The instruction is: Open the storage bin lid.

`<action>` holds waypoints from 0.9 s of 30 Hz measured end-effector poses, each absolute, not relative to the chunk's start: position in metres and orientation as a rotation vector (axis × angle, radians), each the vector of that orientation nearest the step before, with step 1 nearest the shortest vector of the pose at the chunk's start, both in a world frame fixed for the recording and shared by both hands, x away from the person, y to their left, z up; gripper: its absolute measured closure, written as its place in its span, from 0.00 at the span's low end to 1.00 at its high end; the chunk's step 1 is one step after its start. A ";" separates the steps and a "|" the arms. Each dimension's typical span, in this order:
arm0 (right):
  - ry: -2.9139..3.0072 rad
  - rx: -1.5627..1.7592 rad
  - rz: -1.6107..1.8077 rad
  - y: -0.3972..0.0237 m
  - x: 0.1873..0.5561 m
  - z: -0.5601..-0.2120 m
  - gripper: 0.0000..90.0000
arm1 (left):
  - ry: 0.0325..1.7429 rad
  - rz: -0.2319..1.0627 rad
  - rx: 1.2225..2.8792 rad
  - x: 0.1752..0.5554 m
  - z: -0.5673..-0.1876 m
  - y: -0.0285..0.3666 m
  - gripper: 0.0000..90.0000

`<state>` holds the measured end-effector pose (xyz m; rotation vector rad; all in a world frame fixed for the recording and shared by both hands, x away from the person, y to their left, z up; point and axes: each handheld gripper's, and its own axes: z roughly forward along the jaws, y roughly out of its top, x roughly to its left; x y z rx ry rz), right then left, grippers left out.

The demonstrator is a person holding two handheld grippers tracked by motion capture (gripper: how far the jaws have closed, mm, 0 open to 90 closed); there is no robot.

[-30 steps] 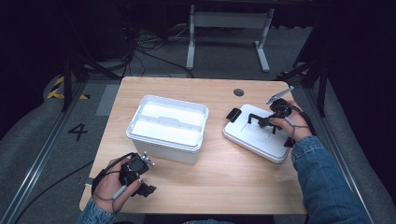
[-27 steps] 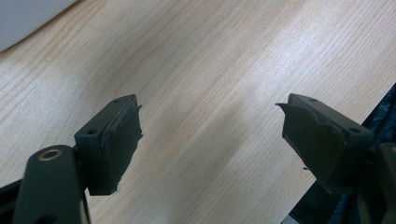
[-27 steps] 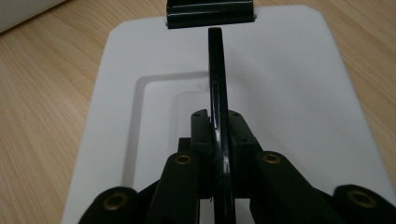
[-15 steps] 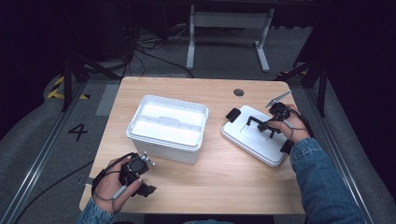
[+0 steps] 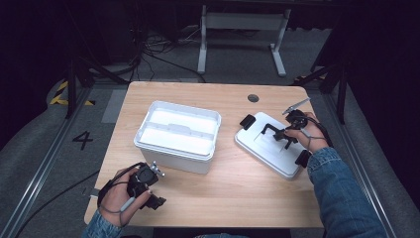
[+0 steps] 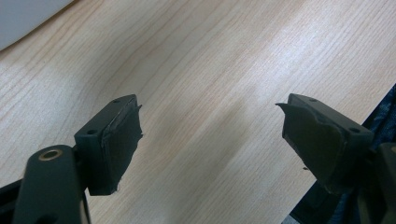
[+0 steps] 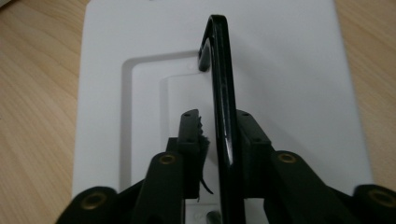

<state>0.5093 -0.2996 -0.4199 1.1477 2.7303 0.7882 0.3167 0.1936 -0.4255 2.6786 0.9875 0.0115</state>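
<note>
The lid (image 5: 274,143) lies flat on the table (image 5: 237,198), at its right side, well apart from the open white box (image 5: 177,135) that stands near the middle. Its black handle (image 7: 223,107) is raised upright, and your right gripper (image 7: 218,135) has it between its 2 jaws; they look closed on it, though a thin gap shows by the left pad. In the high view your right hand (image 5: 308,134) sits at the lid's far right edge, with the right gripper reaching in over the lid's recessed center. 2 black clips (image 5: 247,121) show at the lid's ends, 1 toward the box and 1 by your denim sleeve (image 5: 341,198).

Your left gripper (image 6: 210,140) is released: its 2 jaws stand wide apart over bare wood, holding nothing, and the worn padding on both is frayed at the edges. Your left hand (image 5: 121,196) rests at the near left corner of the table, just in front of the box and apart from it.
</note>
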 end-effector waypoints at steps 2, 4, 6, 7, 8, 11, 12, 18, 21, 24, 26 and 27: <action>2.681 1.160 0.803 -0.301 0.509 -0.418 0.67 | 0.988 0.008 2.673 0.317 -0.426 0.194 0.23; 2.674 1.162 0.808 -0.302 0.509 -0.417 0.66 | 0.988 0.008 2.668 0.317 -0.426 0.194 0.23; 2.648 1.154 0.811 -0.303 0.509 -0.414 0.62 | 0.991 0.008 2.677 0.317 -0.426 0.193 0.23; 2.637 1.157 0.816 -0.303 0.508 -0.411 0.60 | 0.986 0.010 2.673 0.318 -0.426 0.193 0.23; 2.623 1.158 0.832 -0.303 0.506 -0.407 0.59 | 0.983 0.002 2.675 0.318 -0.426 0.192 0.23; 2.612 1.153 0.841 -0.303 0.504 -0.402 0.58 | 0.987 0.000 2.677 0.318 -0.426 0.192 0.23; 2.604 1.141 0.857 -0.303 0.501 -0.395 0.58 | 0.991 -0.002 2.675 0.318 -0.426 0.192 0.23; 2.592 1.120 0.904 -0.299 0.492 -0.380 0.56 | 0.982 0.005 2.673 0.319 -0.426 0.193 0.23; 2.590 1.093 0.924 -0.294 0.484 -0.371 0.55 | 0.982 0.005 2.673 0.319 -0.426 0.193 0.23; 2.587 1.064 0.947 -0.290 0.475 -0.363 0.55 | 0.986 0.006 2.672 0.318 -0.425 0.193 0.23; 2.586 1.034 0.974 -0.284 0.463 -0.354 0.54 | 0.982 0.009 2.677 0.318 -0.425 0.193 0.23; 2.588 1.024 0.976 -0.281 0.459 -0.352 0.54 | 0.982 0.009 2.677 0.318 -0.425 0.193 0.23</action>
